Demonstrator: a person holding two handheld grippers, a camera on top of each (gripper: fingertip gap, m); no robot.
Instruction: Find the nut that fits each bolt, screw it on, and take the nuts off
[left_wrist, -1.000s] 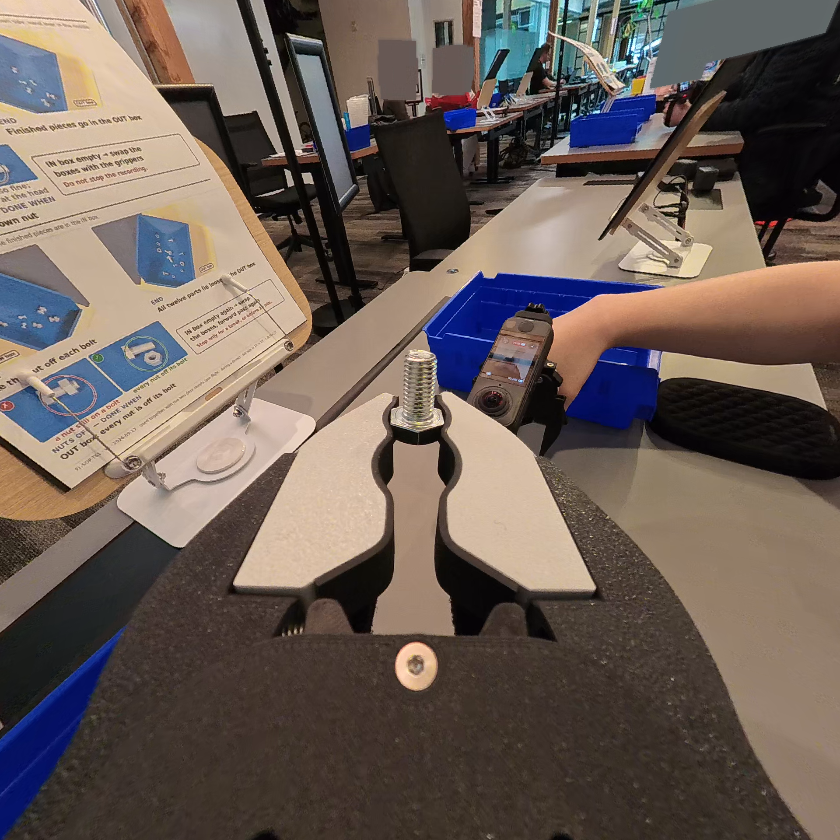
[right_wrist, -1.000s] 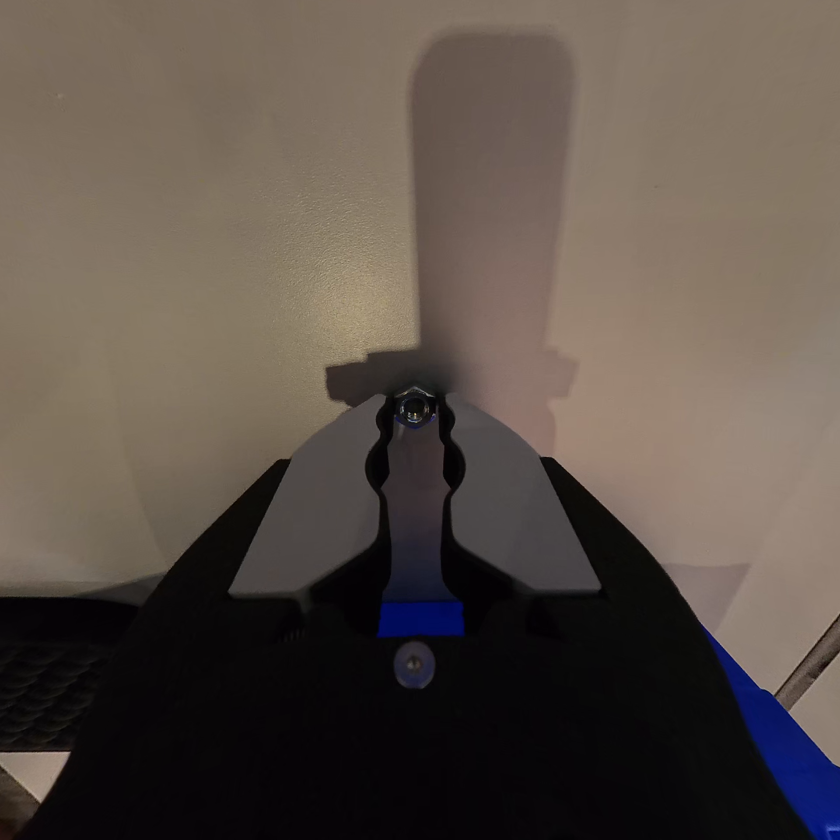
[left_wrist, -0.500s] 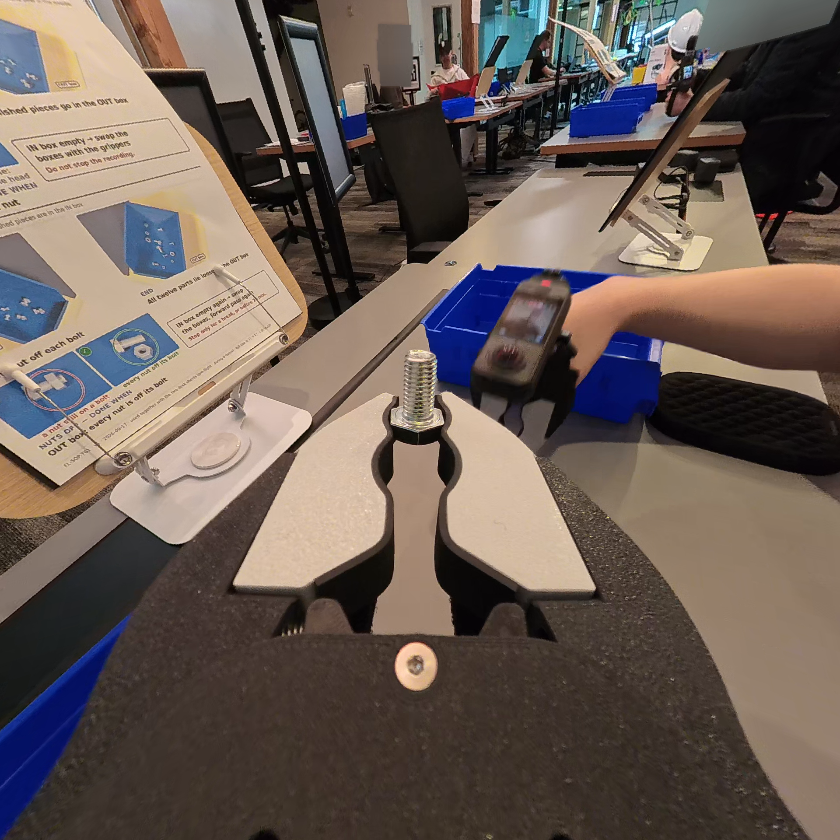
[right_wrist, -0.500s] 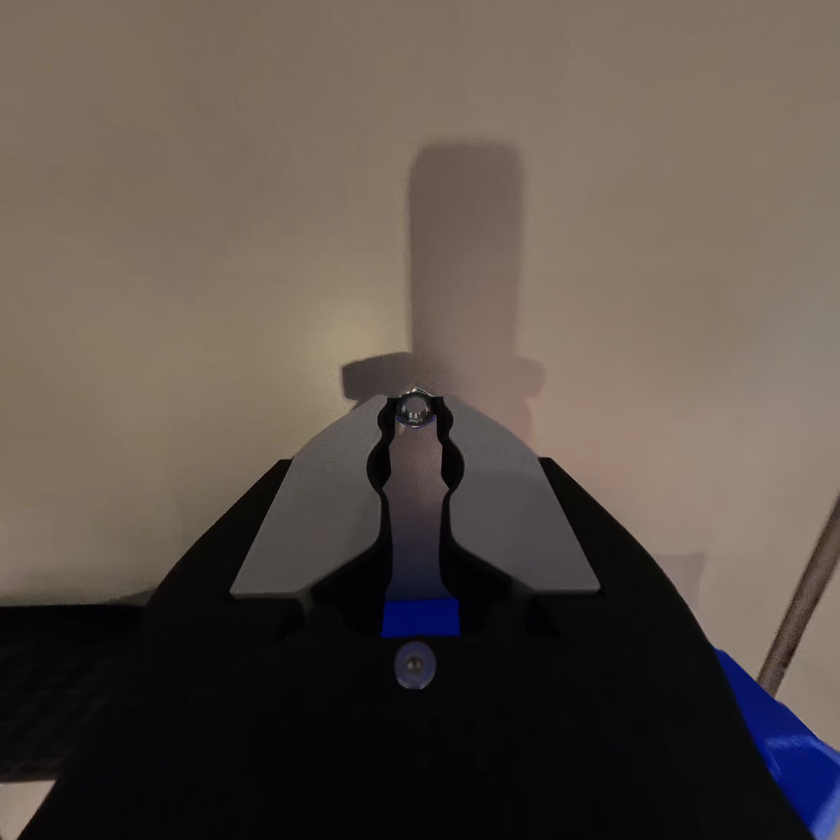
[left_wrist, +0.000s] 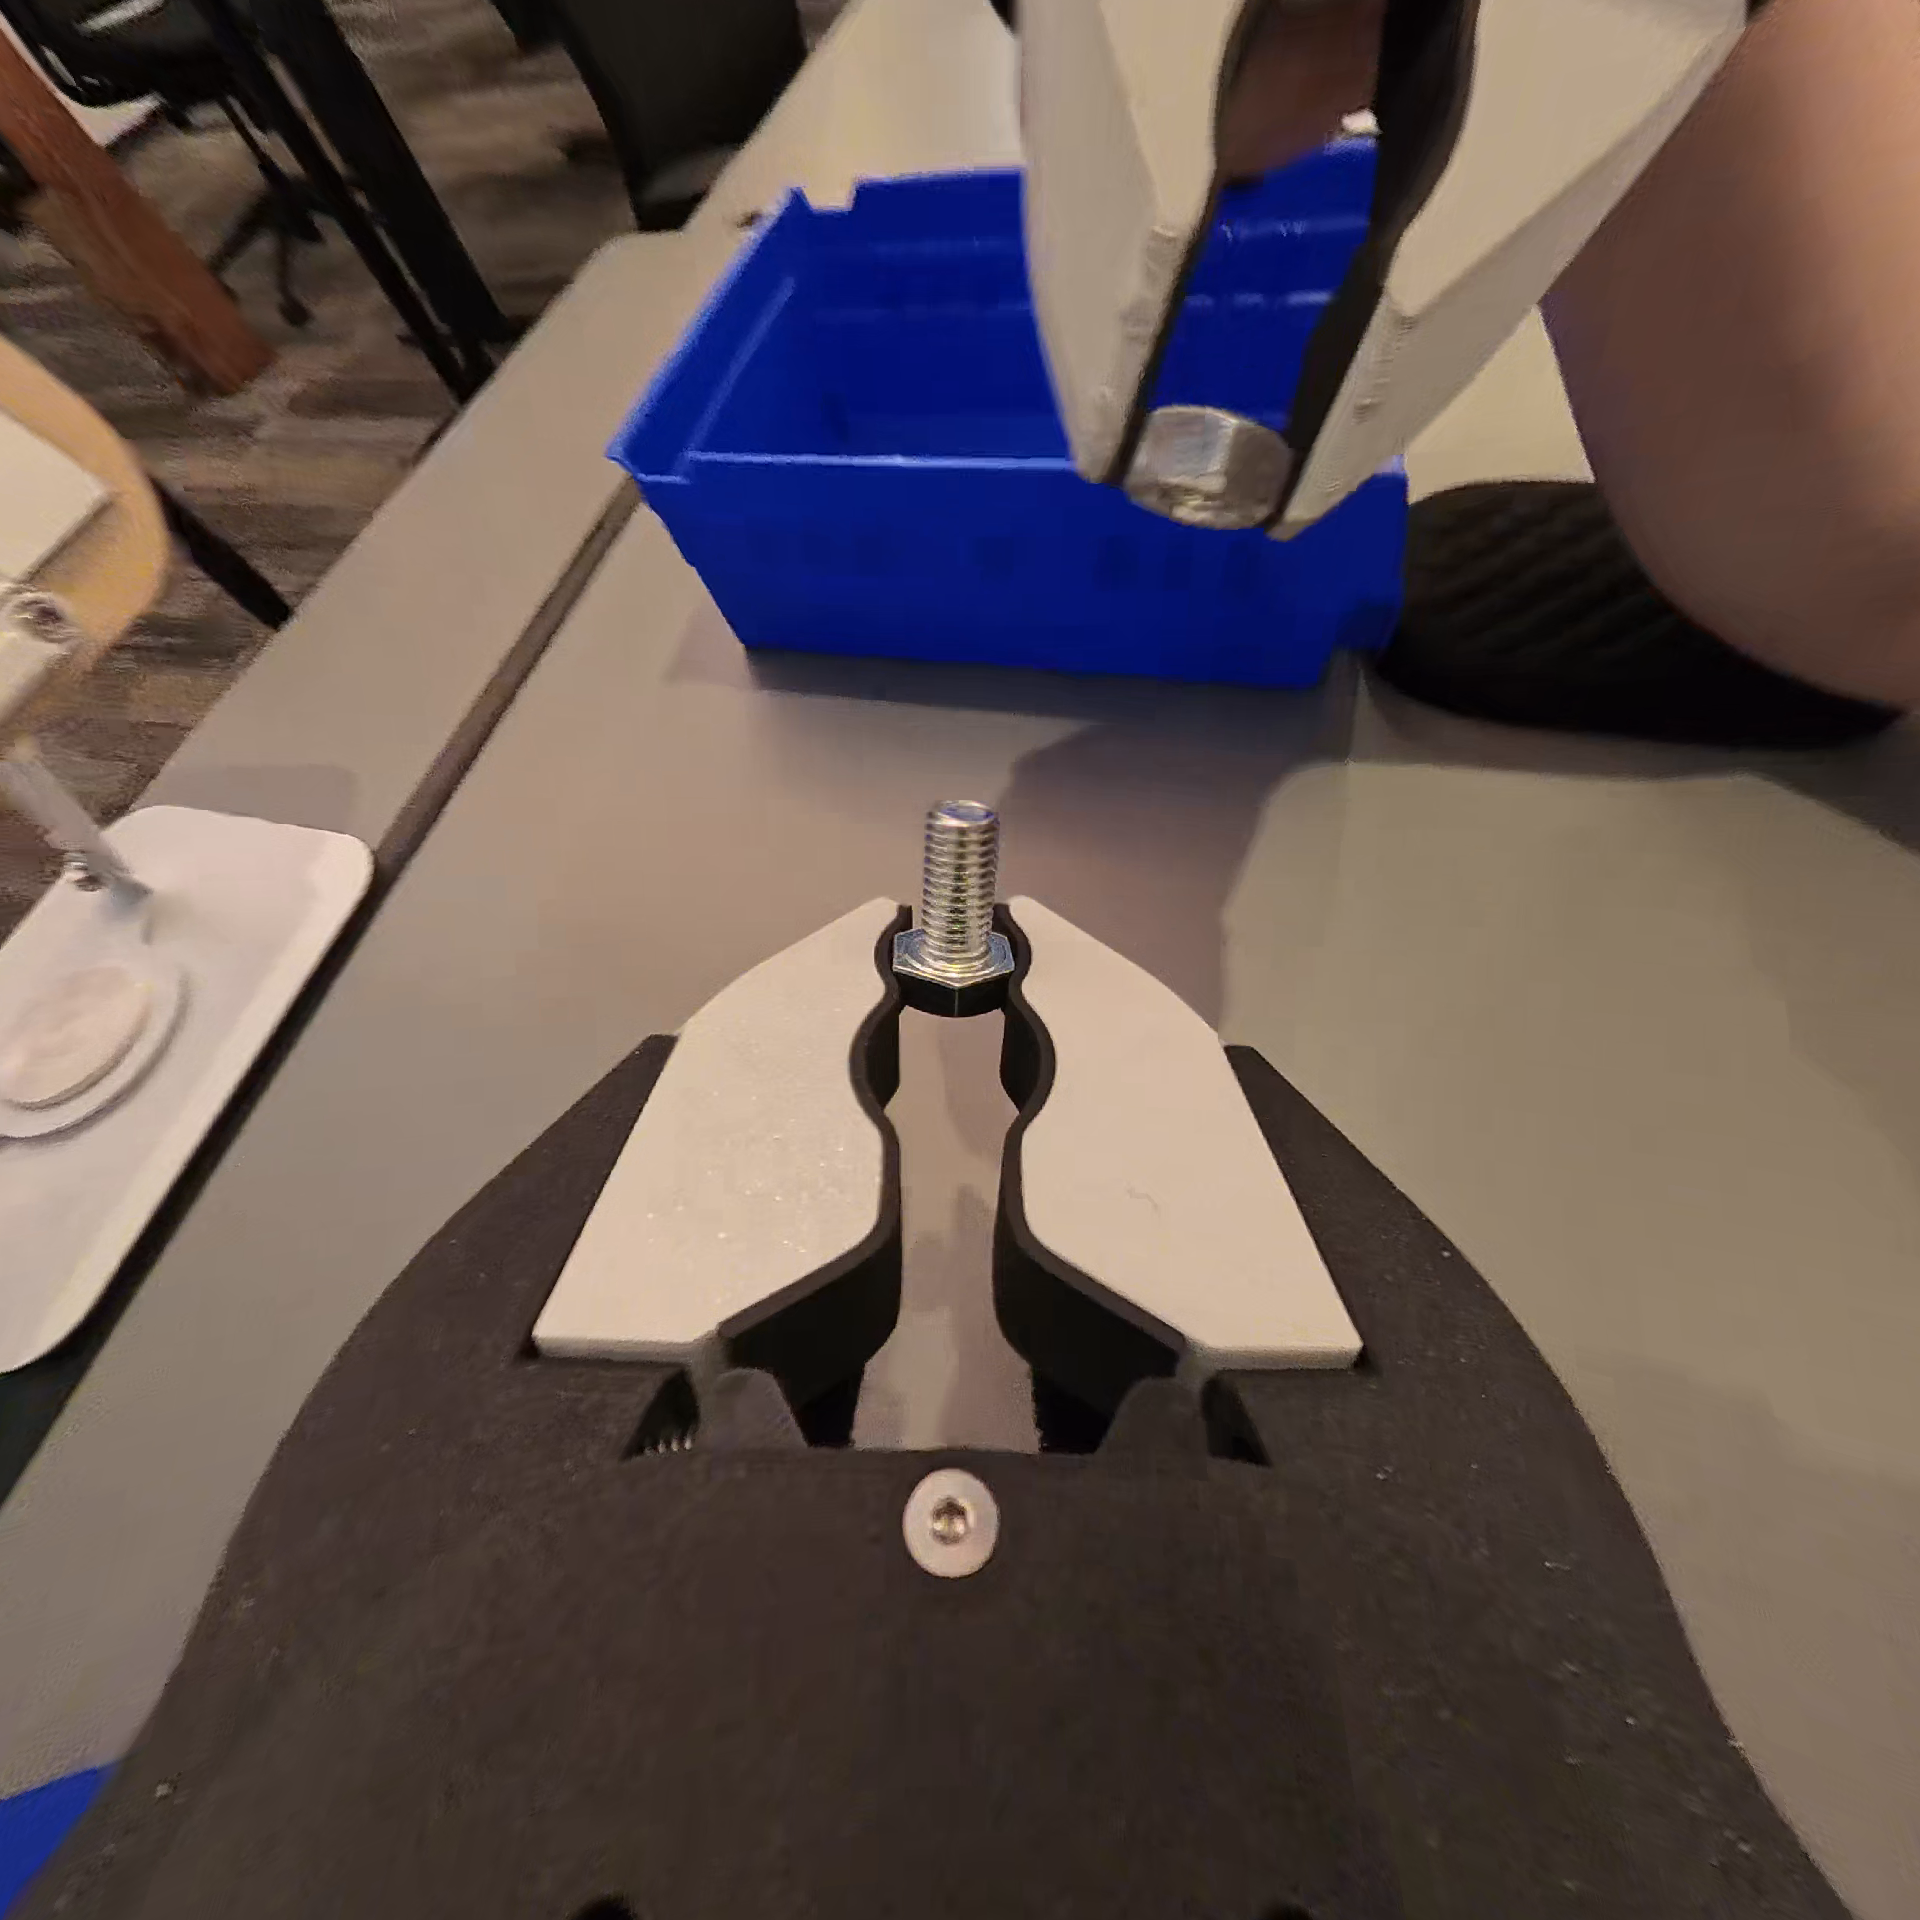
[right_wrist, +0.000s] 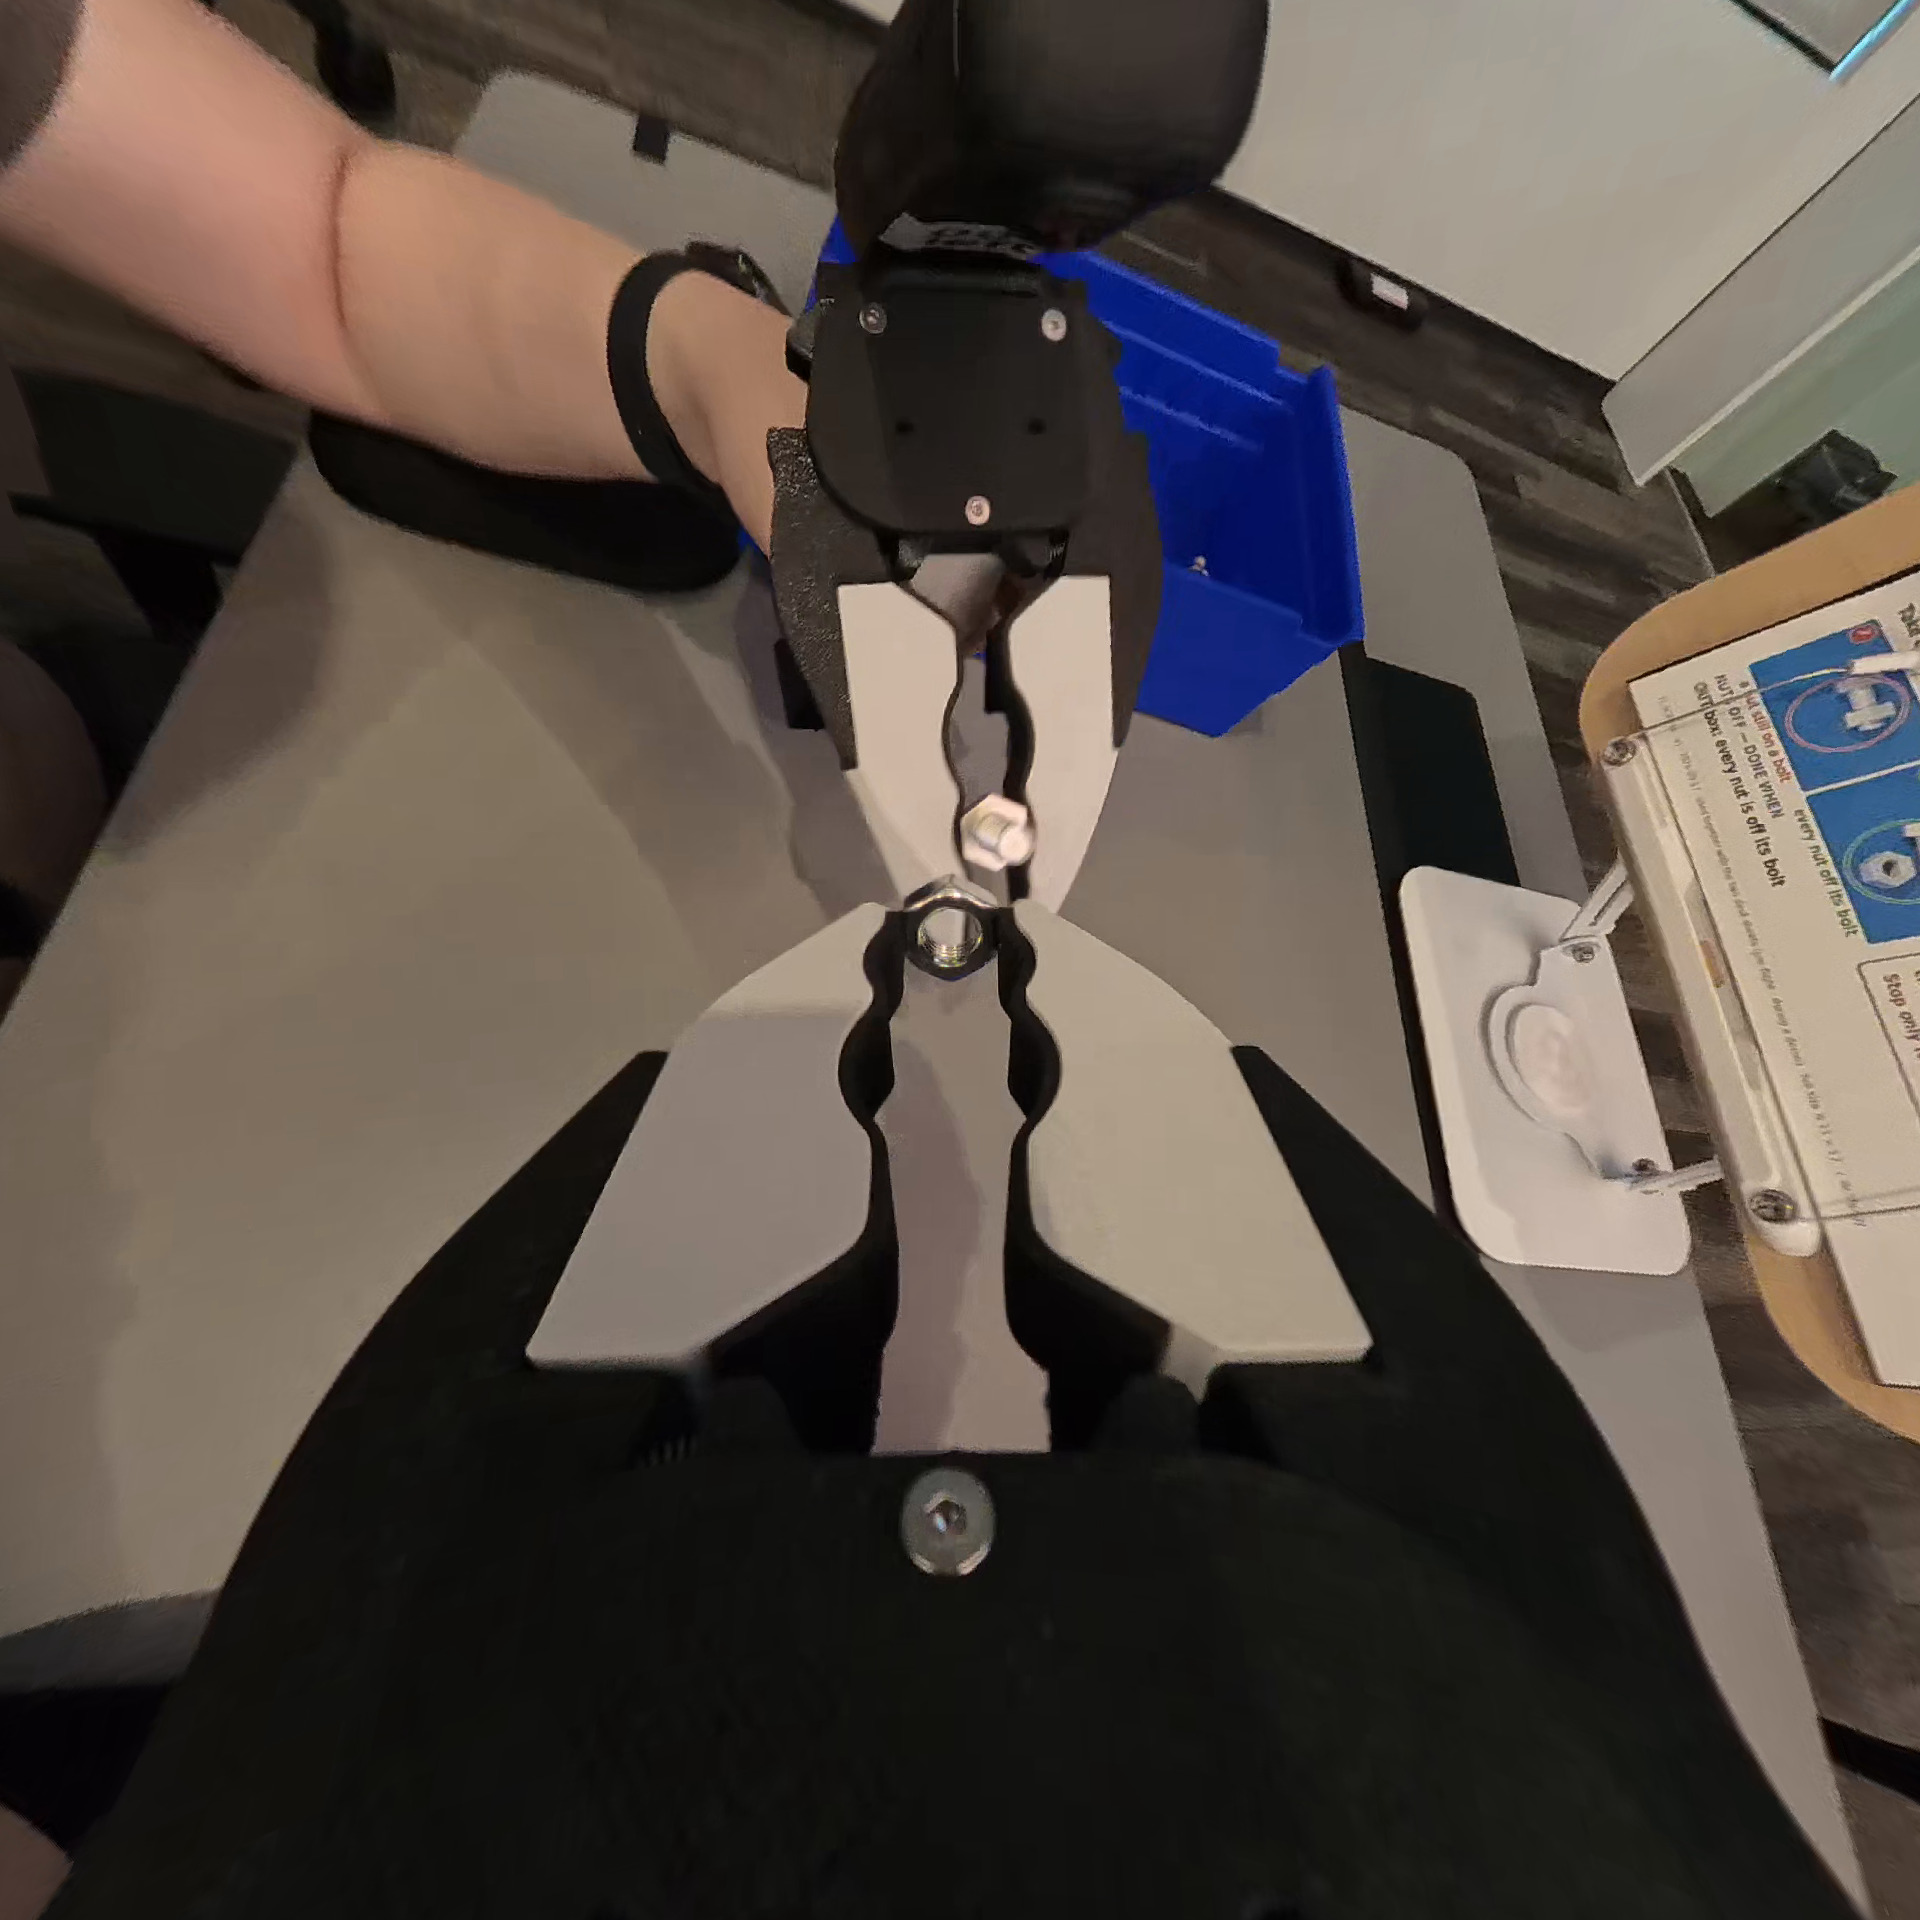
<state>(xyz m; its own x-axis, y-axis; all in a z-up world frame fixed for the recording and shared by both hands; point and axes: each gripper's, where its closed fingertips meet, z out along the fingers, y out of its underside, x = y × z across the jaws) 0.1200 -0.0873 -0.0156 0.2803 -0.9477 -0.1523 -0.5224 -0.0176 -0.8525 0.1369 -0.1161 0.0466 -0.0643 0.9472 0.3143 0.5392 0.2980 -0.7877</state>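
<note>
Only readable print is on the laminated instruction sheet (right_wrist: 1808, 821) clipped to a wooden board (right_wrist: 1662, 665) on a white stand (right_wrist: 1538, 1081) at right edge of right wrist view, w/ blue picture panels; nothing legible in left wrist view.

Silver bolt (left_wrist: 958, 902) upright, threads up, hex nut (left_wrist: 1205, 464) above, apart

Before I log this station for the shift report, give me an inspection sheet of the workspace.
Surface: grey table, bare between the grippers.
Job's things: bolt upright, thread up; nut above it, not yet on.
Clutter: blue bin; black pad; white stand base.
Grippers: left gripper shut on the bolt's head; right gripper shut on the nut.
Cables: nothing seen.
Surroundings: instruction board; chairs and desk legs, blurred.
</note>
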